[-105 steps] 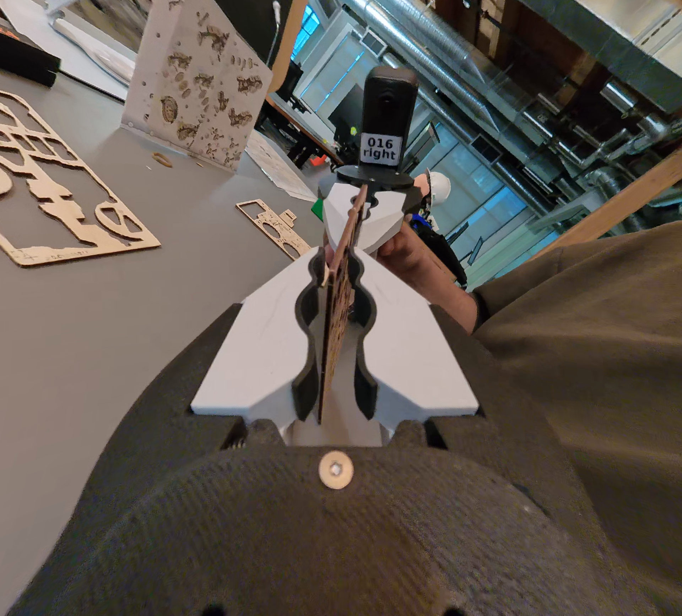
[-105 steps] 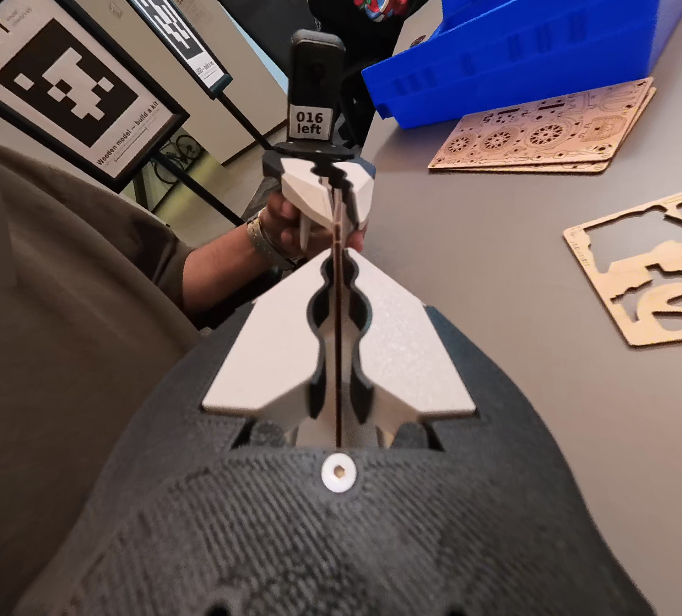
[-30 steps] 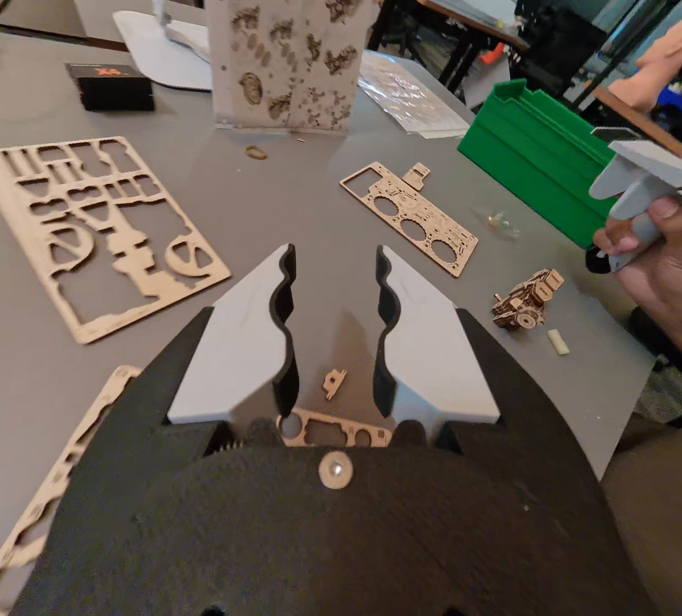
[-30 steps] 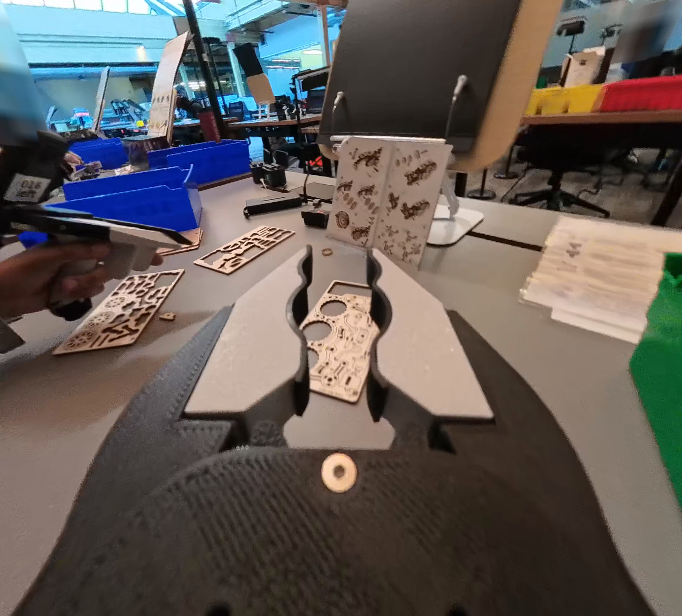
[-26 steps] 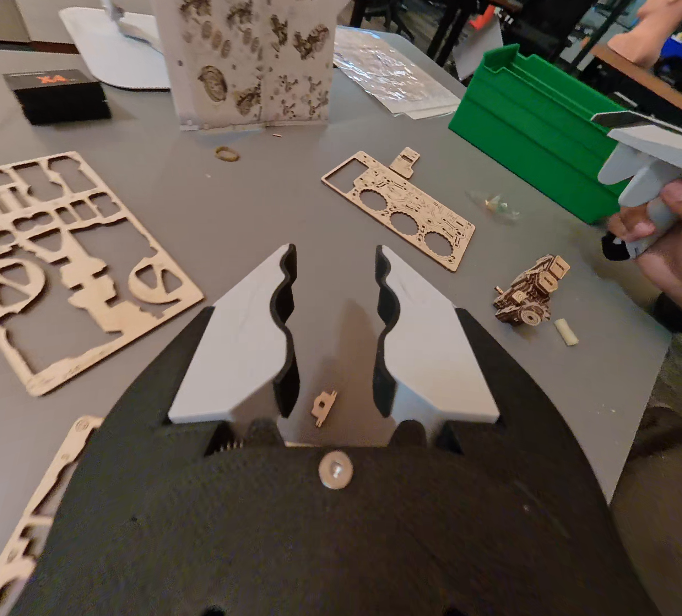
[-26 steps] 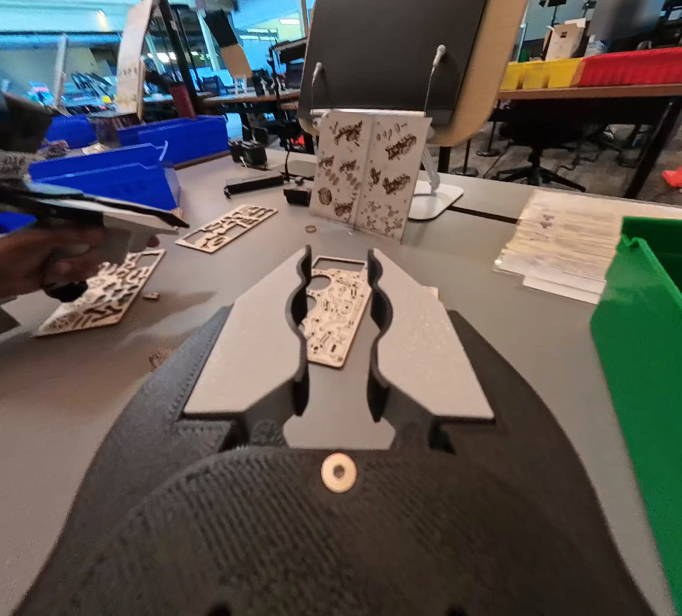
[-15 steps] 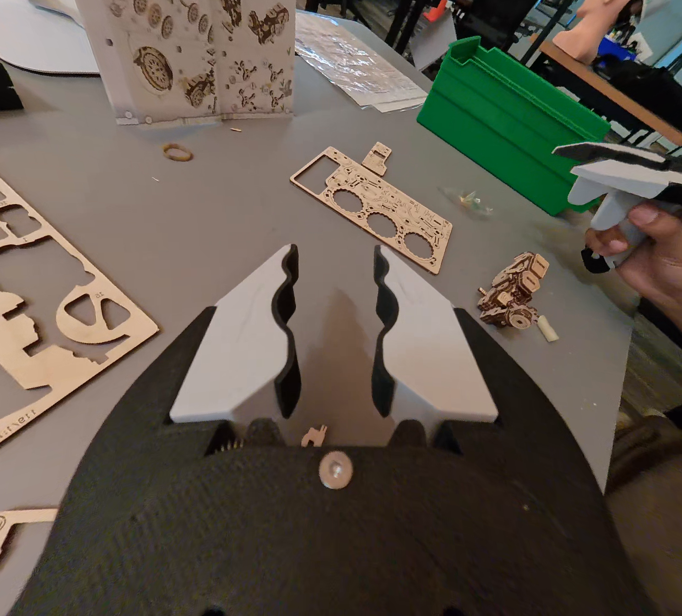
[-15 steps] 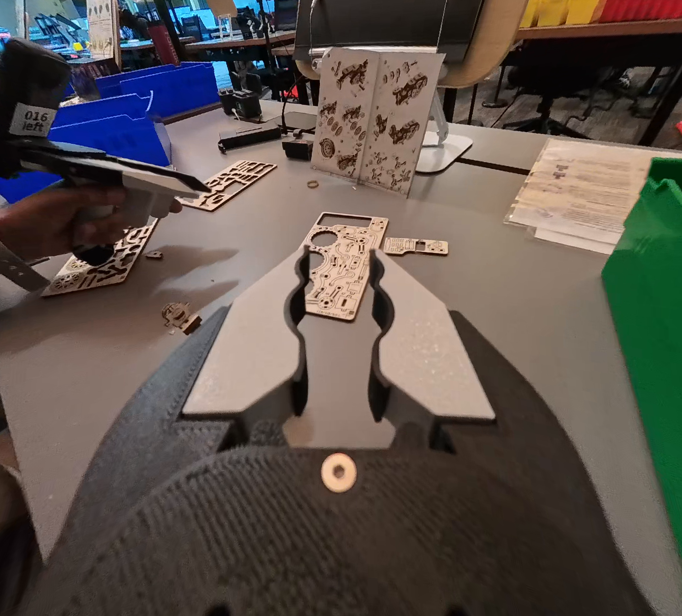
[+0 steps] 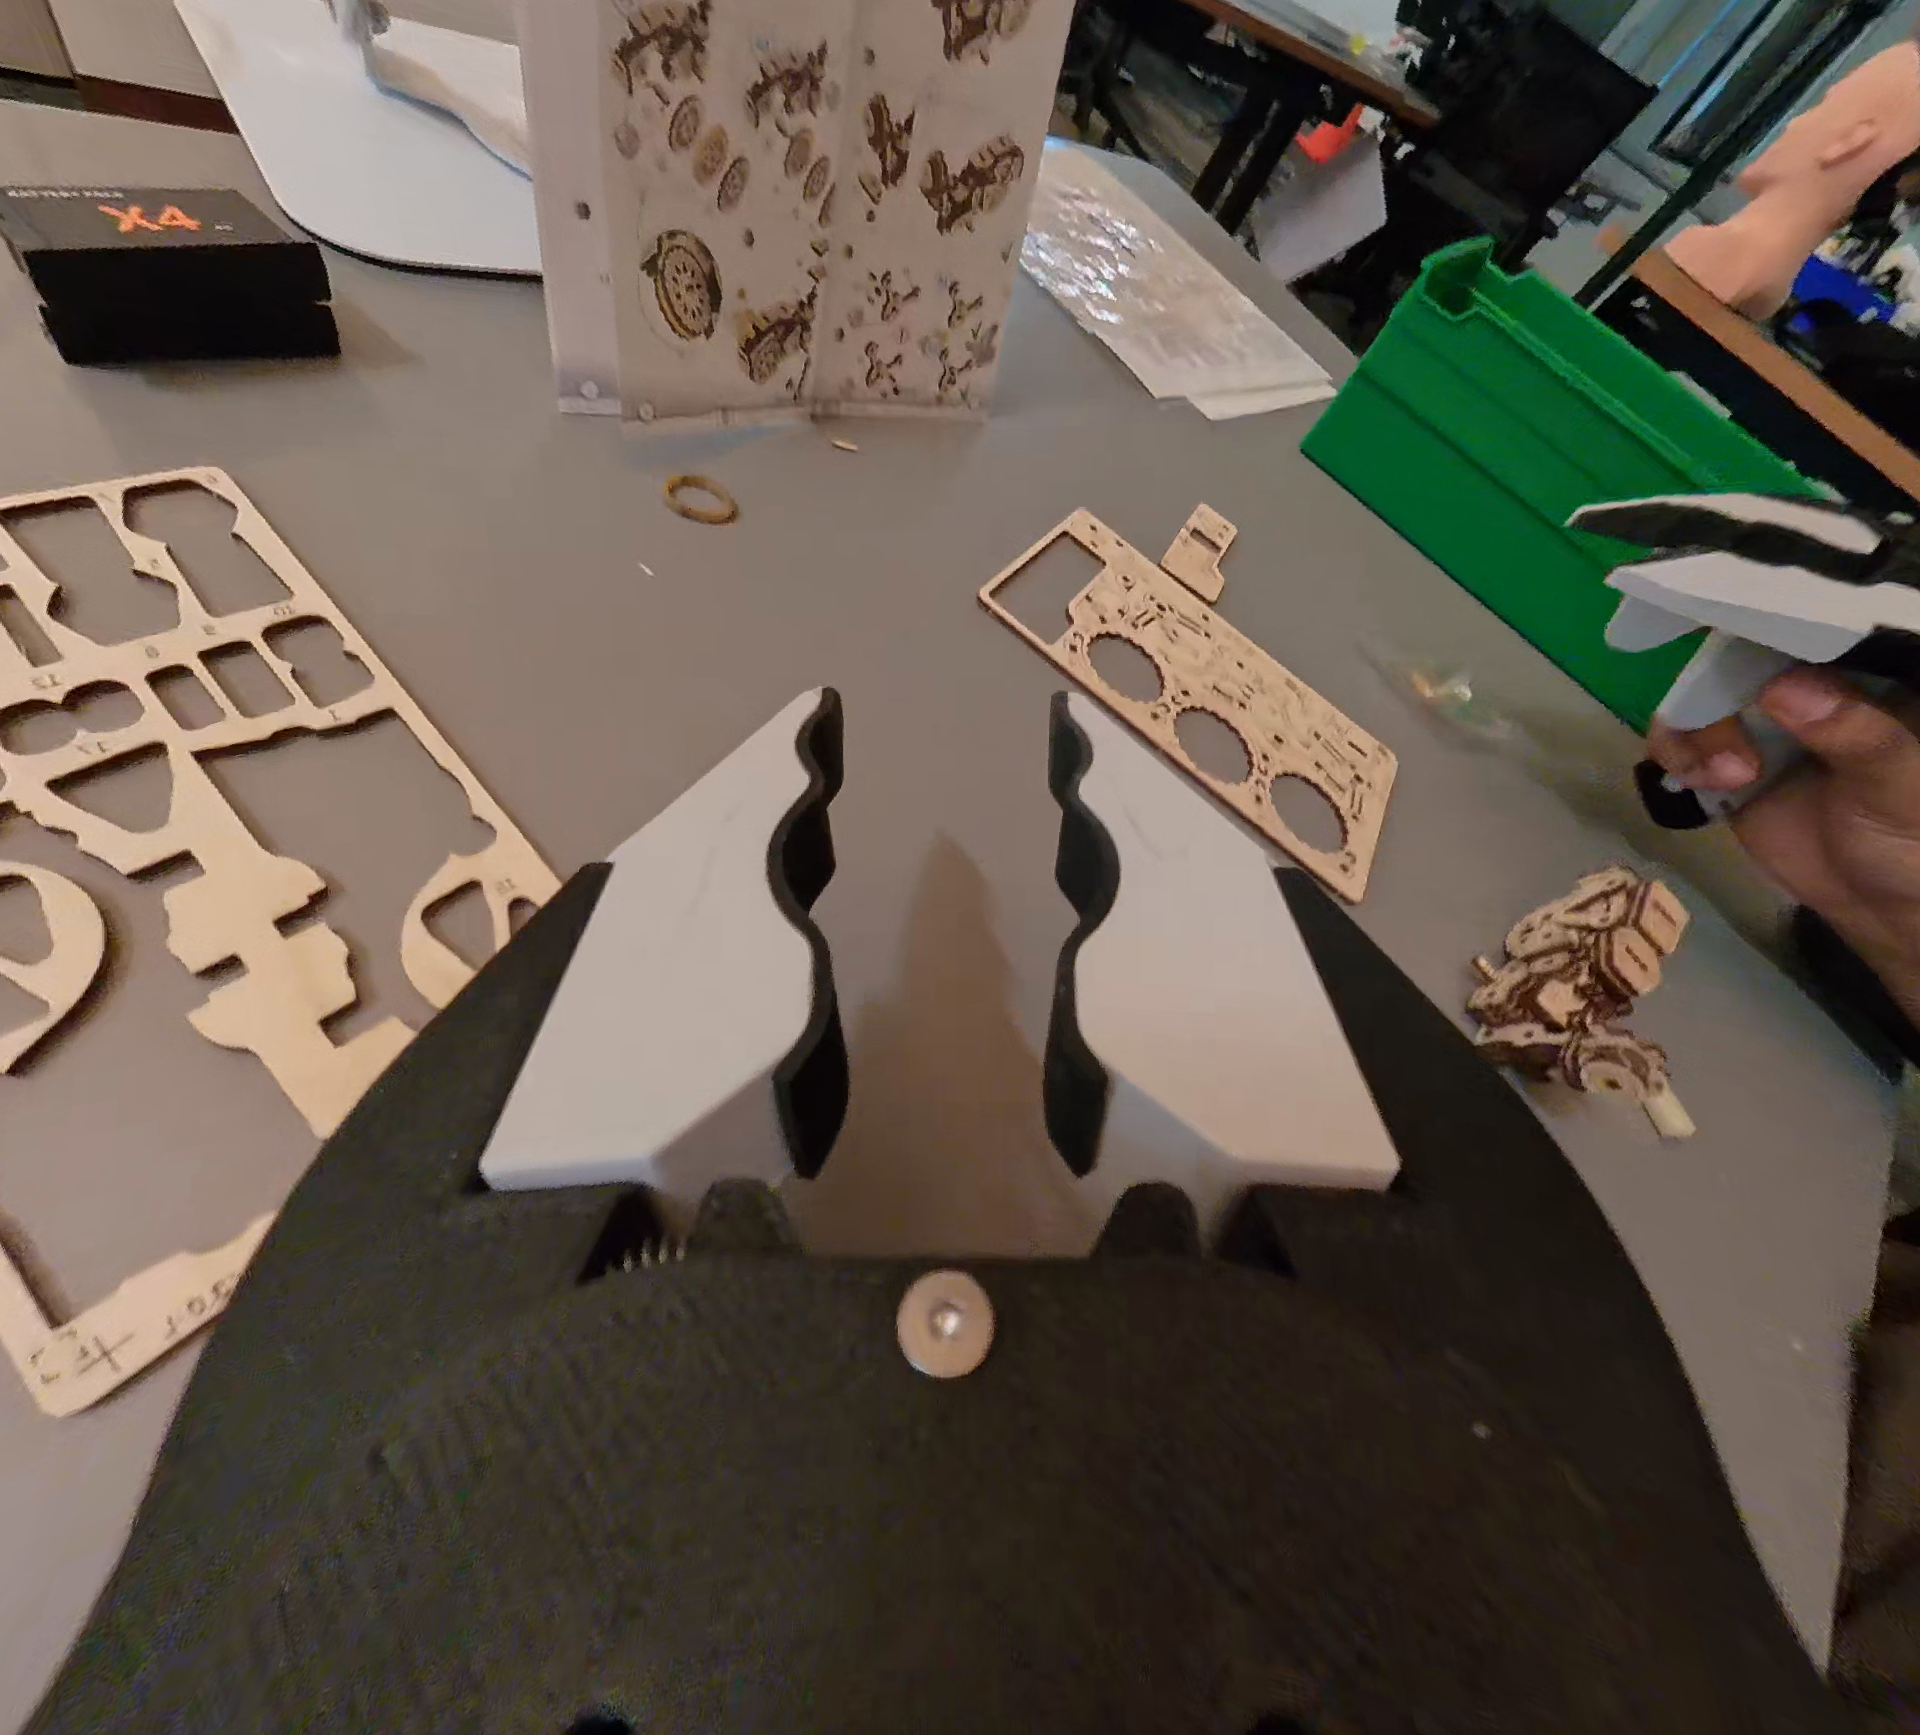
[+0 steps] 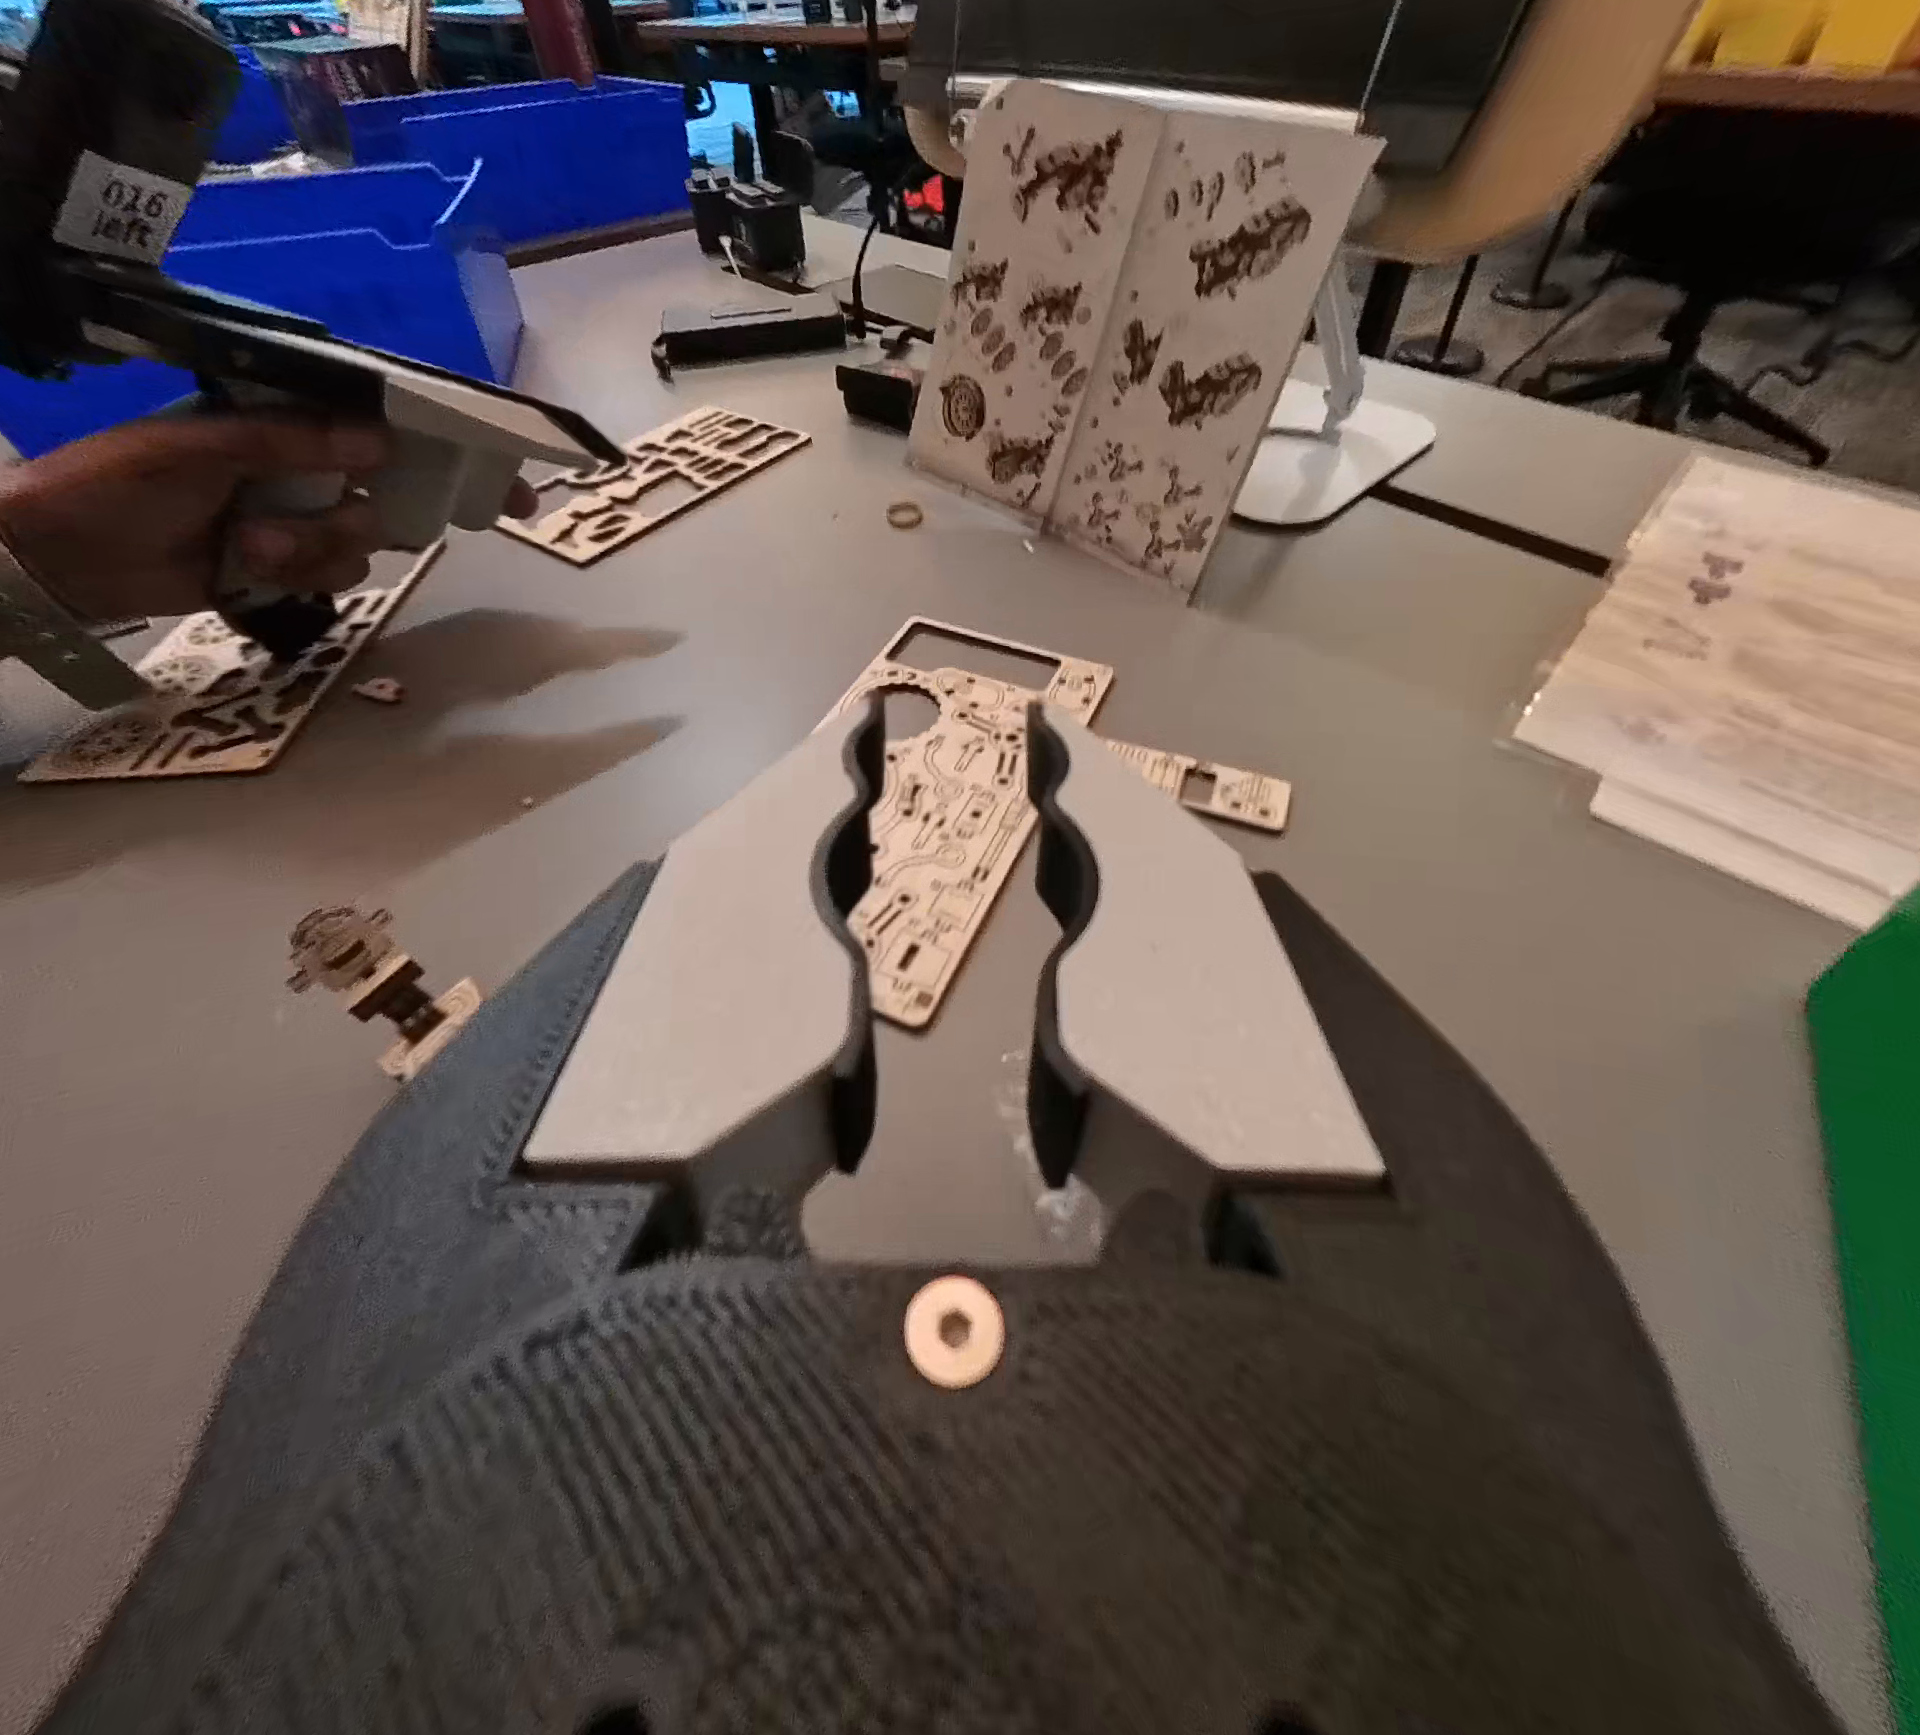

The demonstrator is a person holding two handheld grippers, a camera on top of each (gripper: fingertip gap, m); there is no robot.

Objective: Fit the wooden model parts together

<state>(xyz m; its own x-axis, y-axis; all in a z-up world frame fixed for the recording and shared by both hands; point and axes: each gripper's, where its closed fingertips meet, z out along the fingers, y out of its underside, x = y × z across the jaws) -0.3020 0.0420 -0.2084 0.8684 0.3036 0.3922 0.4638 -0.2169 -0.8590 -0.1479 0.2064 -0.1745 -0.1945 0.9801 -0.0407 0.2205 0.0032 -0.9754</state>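
Note:
My left gripper (image 9: 940,709) is open and empty, hovering over bare grey table. To its right lies a wooden parts sheet (image 9: 1195,698) with three round holes. A small assembled wooden model (image 9: 1579,979) sits farther right, with a pale peg (image 9: 1668,1114) beside it. My right gripper (image 10: 956,714) is open and empty above the same parts sheet (image 10: 956,812). The model (image 10: 364,968) lies to its lower left. The right gripper also shows at the edge of the left wrist view (image 9: 1745,584), and the left gripper in the right wrist view (image 10: 416,428), each held by a hand.
A large punched-out wooden sheet (image 9: 208,802) lies left. An upright instruction sheet (image 9: 790,127) stands at the back, with a ring (image 9: 701,499) before it. A green bin (image 9: 1538,459) is right, blue bins (image 10: 416,251) far left, a paper stack (image 10: 1766,677) right, and a black box (image 9: 166,272) back left. About 25 centimeters separates my left fingertips from my right.
Both grippers held one wooden piece between them in the air; now both are open, empty and apart over the table. The small loose piece between the left fingers has slipped out of view.

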